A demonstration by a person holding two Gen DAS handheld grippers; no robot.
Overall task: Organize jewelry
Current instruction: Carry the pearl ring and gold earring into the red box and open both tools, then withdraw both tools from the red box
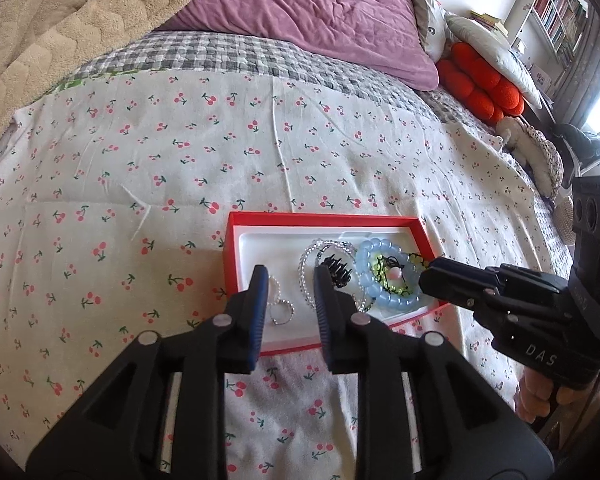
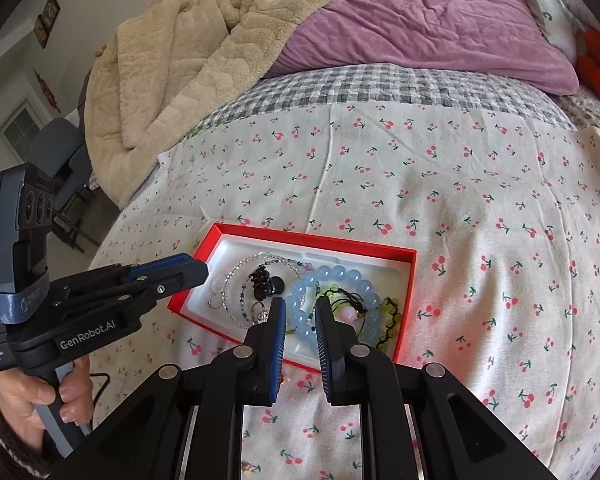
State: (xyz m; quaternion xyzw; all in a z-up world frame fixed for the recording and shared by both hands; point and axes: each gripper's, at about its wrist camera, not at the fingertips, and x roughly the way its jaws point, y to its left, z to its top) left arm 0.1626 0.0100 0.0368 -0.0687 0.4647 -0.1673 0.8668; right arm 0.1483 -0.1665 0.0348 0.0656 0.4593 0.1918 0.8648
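Jewelry lying tangled in red box [image 1: 233, 256] on bed; blue bead bracelet [image 2: 320, 284] light, slippery, best pinching across beads. Left hand-held gripper [image 1: 290, 292] hovering spread, empty; right hand-held gripper [image 2: 301, 322] narrowly parted, empty

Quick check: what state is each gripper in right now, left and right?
Left gripper: open, nothing between its fingers, above the red box.
Right gripper: narrowly open, holding nothing, above the blue bead bracelet.

We see a white cherry-print cotton sheet [image 1: 180, 168] covering the bed, a grey checked quilt [image 2: 380, 84] beyond it, a crumpled purple duvet [image 1: 320, 12], a beige fleecy blanket [image 2: 172, 60], and lumpy orange-red cushions [image 1: 480, 84] beside white pillows [image 1: 496, 52].
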